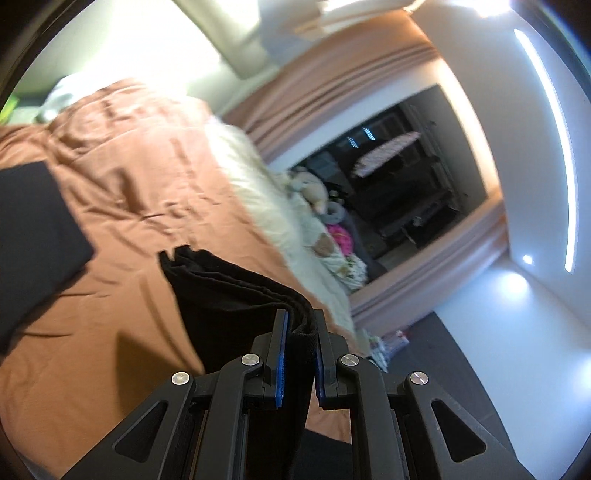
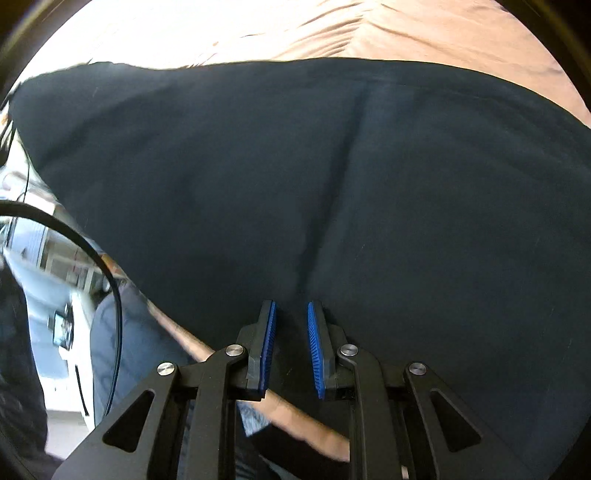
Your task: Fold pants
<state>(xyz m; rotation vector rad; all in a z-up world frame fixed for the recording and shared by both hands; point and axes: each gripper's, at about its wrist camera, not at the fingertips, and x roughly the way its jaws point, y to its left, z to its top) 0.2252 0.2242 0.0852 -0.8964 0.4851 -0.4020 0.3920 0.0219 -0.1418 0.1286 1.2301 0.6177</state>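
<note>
In the left wrist view my left gripper [image 1: 301, 314] is shut on a thick folded edge of the black pants [image 1: 229, 295], lifted above the brown bed cover [image 1: 140, 177]. The cloth hangs from the blue pads [image 1: 281, 350] down to the left. Another black part of the pants [image 1: 33, 240] shows at the left edge. In the right wrist view the black pants [image 2: 332, 177] fill most of the frame over the bed cover [image 2: 443, 33]. My right gripper [image 2: 291, 304] points down, shut on a pinch of the pants cloth.
A cream blanket [image 1: 258, 192] and soft toys [image 1: 314, 184] lie along the bed's far side. Beyond are pink curtains [image 1: 332, 85] and a dark window [image 1: 406, 184]. A person's forearm [image 2: 306, 424], a jeans leg [image 2: 140, 350] and a black cable [image 2: 110, 280] show under my right gripper.
</note>
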